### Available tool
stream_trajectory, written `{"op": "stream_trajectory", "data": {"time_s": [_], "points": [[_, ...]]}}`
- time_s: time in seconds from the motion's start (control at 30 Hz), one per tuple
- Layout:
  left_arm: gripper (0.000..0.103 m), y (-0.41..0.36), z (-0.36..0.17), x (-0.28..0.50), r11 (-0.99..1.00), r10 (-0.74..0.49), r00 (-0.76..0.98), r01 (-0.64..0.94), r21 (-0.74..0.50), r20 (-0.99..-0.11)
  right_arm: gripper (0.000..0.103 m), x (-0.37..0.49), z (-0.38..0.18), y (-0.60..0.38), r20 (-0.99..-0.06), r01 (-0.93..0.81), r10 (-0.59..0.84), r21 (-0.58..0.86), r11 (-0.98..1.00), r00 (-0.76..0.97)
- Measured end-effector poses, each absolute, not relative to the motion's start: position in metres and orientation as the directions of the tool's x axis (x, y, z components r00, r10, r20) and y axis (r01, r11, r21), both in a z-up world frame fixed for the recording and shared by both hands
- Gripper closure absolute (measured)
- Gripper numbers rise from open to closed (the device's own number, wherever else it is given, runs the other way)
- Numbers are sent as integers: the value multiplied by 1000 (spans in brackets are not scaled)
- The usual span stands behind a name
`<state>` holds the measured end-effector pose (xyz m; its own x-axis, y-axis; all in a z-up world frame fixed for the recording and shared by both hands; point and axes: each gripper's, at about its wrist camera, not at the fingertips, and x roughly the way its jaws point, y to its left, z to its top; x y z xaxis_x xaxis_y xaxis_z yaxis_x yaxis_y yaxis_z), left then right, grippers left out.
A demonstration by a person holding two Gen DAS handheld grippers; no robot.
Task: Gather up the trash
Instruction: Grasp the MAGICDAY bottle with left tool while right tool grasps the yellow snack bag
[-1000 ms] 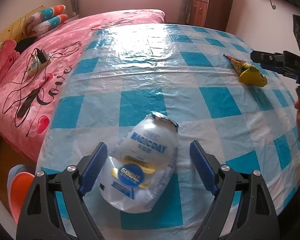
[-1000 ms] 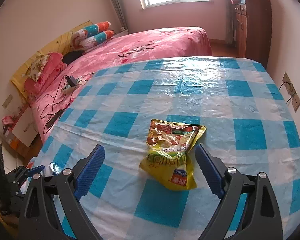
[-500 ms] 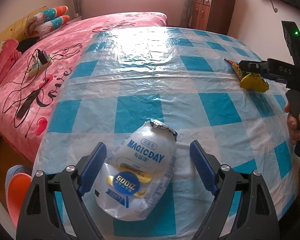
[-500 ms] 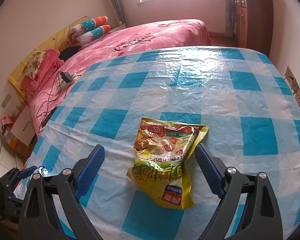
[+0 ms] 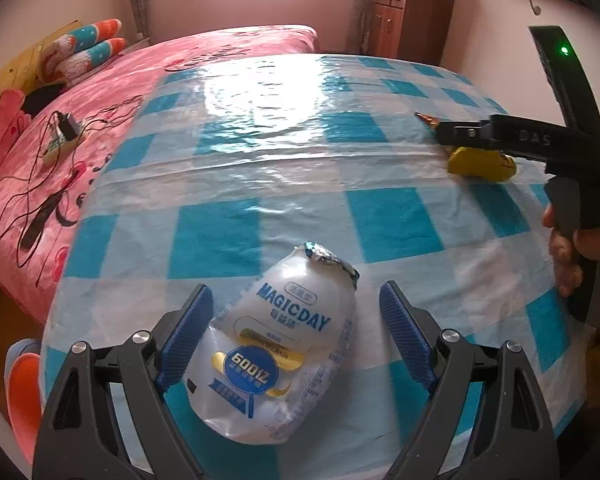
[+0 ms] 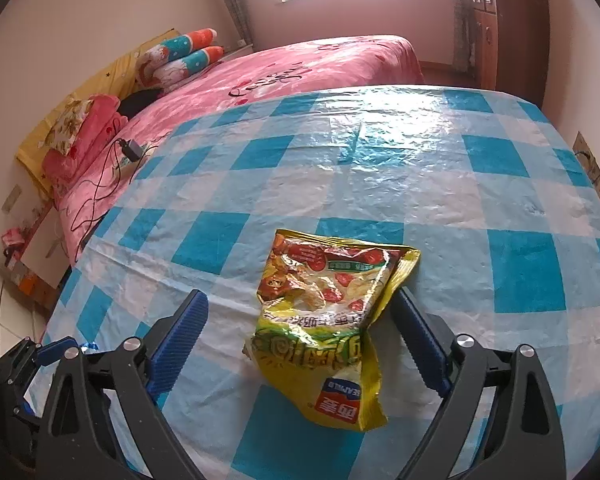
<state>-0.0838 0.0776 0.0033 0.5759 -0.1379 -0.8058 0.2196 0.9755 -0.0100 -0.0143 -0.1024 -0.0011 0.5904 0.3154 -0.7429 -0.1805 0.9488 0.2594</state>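
The white pouch [image 5: 278,350] lies flat on the checked desk [image 5: 260,184], between the spread fingers of the left tongs [image 5: 292,332], long axis along them, foil mouth pointing away. Farther along the desk from the pouch, the crinkly yellow snack bag [image 6: 332,320] lies likewise inside the open right tongs [image 6: 300,340], touching its right finger. Both look soft and crushable.

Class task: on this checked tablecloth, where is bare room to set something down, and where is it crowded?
Free: the far half of the tablecloth, beyond the yellow snack bag toward the pink bed. Crowded: the near edge, around the white pouch.
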Motion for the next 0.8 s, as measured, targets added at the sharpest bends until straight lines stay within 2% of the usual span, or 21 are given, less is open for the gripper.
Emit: {"op": "stream_trajectory", "data": {"time_s": [0.5, 0.63, 0.7, 0.8], "points": [[18, 62, 8, -92, 926, -150, 536, 371, 72, -831, 8, -15, -2, -96, -737, -198, 333, 268, 943, 588], [17, 60, 8, -95, 905, -159, 531, 415, 92, -832, 19, -15, -2, -98, -736, -190, 325, 265, 945, 594], [17, 62, 8, -94, 905, -170, 525, 419, 78, -834, 22, -16, -2, -100, -735, -187, 325, 267, 945, 595], [17, 64, 7, -91, 909, -193, 506, 414, 41, -841, 36, -16, -2, -102, -732, -190, 332, 273, 943, 595]]}}
